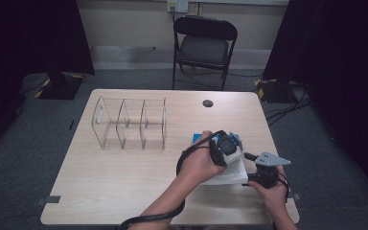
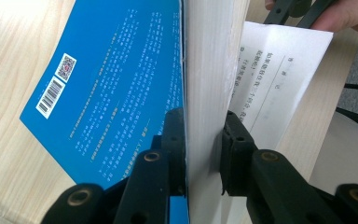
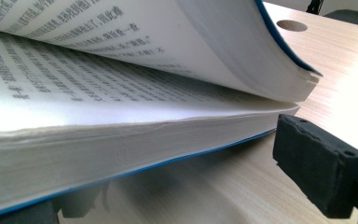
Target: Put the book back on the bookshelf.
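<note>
A thick book with a blue cover (image 1: 199,138) lies open at the right of the wooden table (image 1: 124,177). My left gripper (image 1: 229,152) is shut on the raised upper block of pages and cover (image 2: 121,84); in the left gripper view its pads (image 2: 233,140) press that block from both sides. The lower pages (image 3: 121,154) rest flat on the table. My right gripper (image 1: 250,178) sits at the book's right edge. It (image 3: 172,191) stands open: one pad (image 3: 317,168) is clear of the page edges and the other jaw lies low under the book.
A clear acrylic divider rack (image 1: 129,122) stands at the table's left middle. A round cable hole (image 1: 208,103) is near the far edge. A black folding chair (image 1: 204,45) stands behind the table. Dark curtains hang at both sides.
</note>
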`<state>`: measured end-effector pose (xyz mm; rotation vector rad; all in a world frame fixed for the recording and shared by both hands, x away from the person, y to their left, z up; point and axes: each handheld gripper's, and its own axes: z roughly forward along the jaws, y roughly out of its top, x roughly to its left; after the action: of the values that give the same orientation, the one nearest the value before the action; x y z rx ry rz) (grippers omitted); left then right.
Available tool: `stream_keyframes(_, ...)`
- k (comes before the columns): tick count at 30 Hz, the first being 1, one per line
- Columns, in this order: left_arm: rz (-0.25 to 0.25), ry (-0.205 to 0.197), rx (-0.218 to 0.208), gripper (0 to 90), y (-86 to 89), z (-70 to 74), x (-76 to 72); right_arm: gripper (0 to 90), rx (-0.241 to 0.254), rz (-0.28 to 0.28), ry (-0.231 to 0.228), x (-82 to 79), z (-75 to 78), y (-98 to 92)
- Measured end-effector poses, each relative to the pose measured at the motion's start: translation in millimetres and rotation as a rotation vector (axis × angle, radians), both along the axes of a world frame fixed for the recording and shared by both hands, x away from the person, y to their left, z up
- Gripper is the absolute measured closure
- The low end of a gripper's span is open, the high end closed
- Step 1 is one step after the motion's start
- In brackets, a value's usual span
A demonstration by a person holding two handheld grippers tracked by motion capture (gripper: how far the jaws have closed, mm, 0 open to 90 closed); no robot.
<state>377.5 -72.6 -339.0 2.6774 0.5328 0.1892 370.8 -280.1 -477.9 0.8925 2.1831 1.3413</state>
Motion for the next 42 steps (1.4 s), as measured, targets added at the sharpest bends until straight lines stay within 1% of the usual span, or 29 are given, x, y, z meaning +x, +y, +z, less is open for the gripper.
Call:
stream_keyframes(2,0.008,0.009,0.001,75.1,-0.5,0.0,-0.5,14.2,-0.002,0.0,-0.008,0.1,1.7,0.6)
stream_keyframes(3,0.001,0.009,0.007,75.1,-0.8,0.1,-0.5,14.2,-0.002,-0.007,-0.003,-0.4,2.4,0.8)
stream_keyframes(4,-0.008,0.005,0.015,75.1,-1.1,-0.1,-0.5,14.2,-0.002,-0.003,-0.013,0.0,2.8,1.0)
stream_keyframes(7,-0.023,0.013,0.022,74.9,-1.7,-1.4,-0.4,14.2,-0.017,0.001,-0.021,-0.2,3.8,2.1)
stream_keyframes(9,-0.016,0.02,0.019,74.8,-2.1,-2.0,-0.7,14.1,-0.018,0.006,-0.024,0.1,3.8,2.3)
stream_keyframes(12,-0.019,0.014,0.017,74.7,-1.9,-1.9,-0.8,14.1,-0.018,0.002,-0.024,-0.1,4.3,2.4)
stream_keyframes(14,-0.014,0.018,0.014,74.8,-1.5,-1.8,-1.1,14.1,-0.015,0.005,-0.023,0.2,4.7,2.4)
stream_keyframes(15,-0.022,0.014,0.017,74.8,-0.6,-1.3,-0.2,14.1,-0.012,0.003,-0.021,0.5,4.6,2.1)
stream_keyframes(16,-0.02,0.014,0.013,74.8,0.1,-0.7,-0.2,14.1,-0.007,0.002,-0.014,0.3,4.4,2.1)
stream_keyframes(20,-0.023,0.008,0.01,75.1,3.4,2.4,0.5,14.0,-0.004,0.008,-0.026,0.0,5.5,3.2)
stream_keyframes(21,-0.018,0.012,0.005,75.1,3.7,2.8,0.2,14.0,-0.004,0.012,-0.026,0.1,6.1,3.4)
stream_keyframes(22,-0.017,0.014,-0.001,75.1,4.0,3.3,0.2,14.0,-0.007,0.014,-0.03,0.2,6.9,3.2)
stream_keyframes(25,-0.024,0.006,0.005,75.1,4.7,6.2,0.0,14.0,-0.021,0.018,-0.045,-0.3,10.5,4.1)
stream_keyframes(27,-0.016,0.004,-0.003,75.2,5.8,8.7,-0.8,14.0,-0.017,0.017,-0.044,-0.6,12.6,4.3)
stream_keyframes(28,-0.009,0.004,-0.014,75.3,6.3,9.4,-1.3,14.0,-0.016,0.023,-0.058,-0.8,13.5,4.3)
stream_keyframes(29,-0.012,-0.002,-0.018,75.3,7.2,11.0,-0.6,14.0,-0.012,0.02,-0.056,-1.6,14.1,4.4)
stream_keyframes(30,-0.017,0.002,-0.014,75.3,8.2,13.0,1.0,14.0,-0.01,0.02,-0.064,-1.7,14.8,4.3)
stream_keyframes(31,0.001,0.001,-0.03,75.3,8.6,13.8,0.6,14.0,-0.004,0.017,-0.062,-1.8,15.5,4.2)
stream_keyframes(32,-0.011,-0.004,-0.024,75.4,9.0,15.3,1.7,14.1,0.0,0.016,-0.056,-1.7,16.2,3.9)
stream_keyframes(33,-0.008,-0.004,-0.024,75.4,9.2,16.1,1.7,14.1,0.002,0.018,-0.066,-1.3,16.7,4.0)
stream_keyframes(35,-0.003,-0.009,-0.033,75.5,10.1,18.0,2.2,14.1,-0.001,0.015,-0.07,-1.4,18.5,4.3)
stream_keyframes(38,0.007,-0.014,-0.059,75.5,12.3,21.0,3.2,14.1,0.01,0.019,-0.076,-0.8,20.1,3.9)
stream_keyframes(39,-0.002,-0.015,-0.056,75.5,13.2,23.1,4.3,14.2,0.012,0.024,-0.078,-0.7,20.6,3.7)
stream_keyframes(40,-0.002,-0.017,-0.059,75.5,13.2,23.8,4.2,14.1,0.01,0.021,-0.076,-1.2,22.0,3.6)
stream_keyframes(42,-0.001,-0.02,-0.069,75.5,13.1,24.7,4.5,14.1,-0.002,0.025,-0.093,-1.9,23.5,3.6)
